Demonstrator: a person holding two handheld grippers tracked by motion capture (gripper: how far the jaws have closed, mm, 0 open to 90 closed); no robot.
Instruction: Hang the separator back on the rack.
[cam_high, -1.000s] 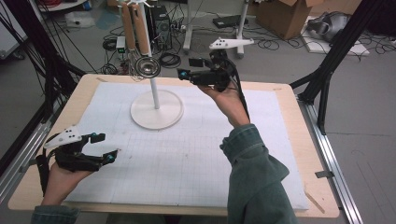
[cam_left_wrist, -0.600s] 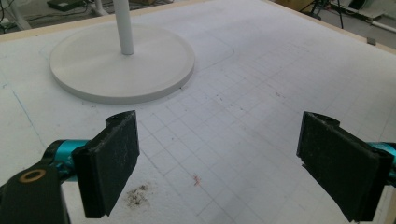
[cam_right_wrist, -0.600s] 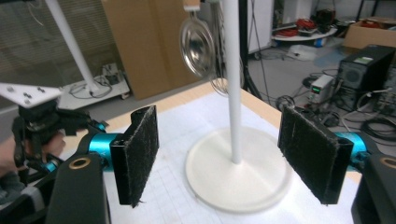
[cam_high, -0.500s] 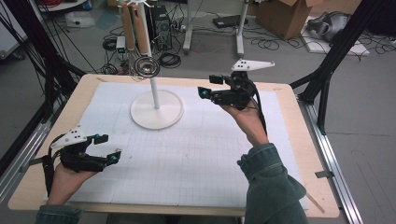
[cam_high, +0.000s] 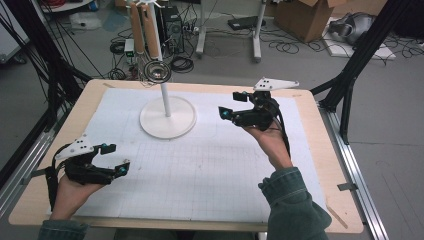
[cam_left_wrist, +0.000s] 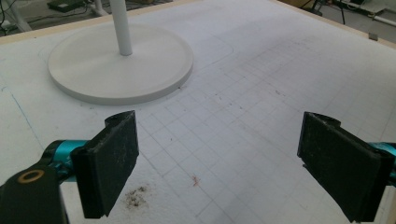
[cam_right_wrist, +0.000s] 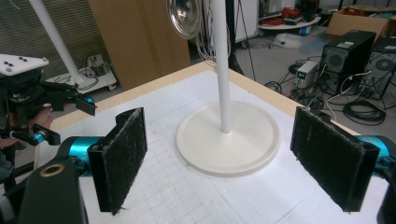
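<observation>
Glare hides what the shiny round piece (cam_high: 157, 72) hanging high on the white stand (cam_high: 167, 116) is; we cannot make out detail or writing. Our left gripper (cam_high: 116, 158) rests near the table's (cam_high: 320, 145) left edge, jaws wide and empty. Our right gripper (cam_high: 231, 105), beside the stand's base, has just been opening, nothing between its jaws. Bare gridded mat (cam_high: 210, 170) lies between them.

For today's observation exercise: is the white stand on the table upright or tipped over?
Upright. The white stand sits with its round base flat on the table, and its pole rises straight from the base's centre in the right gripper view.
</observation>
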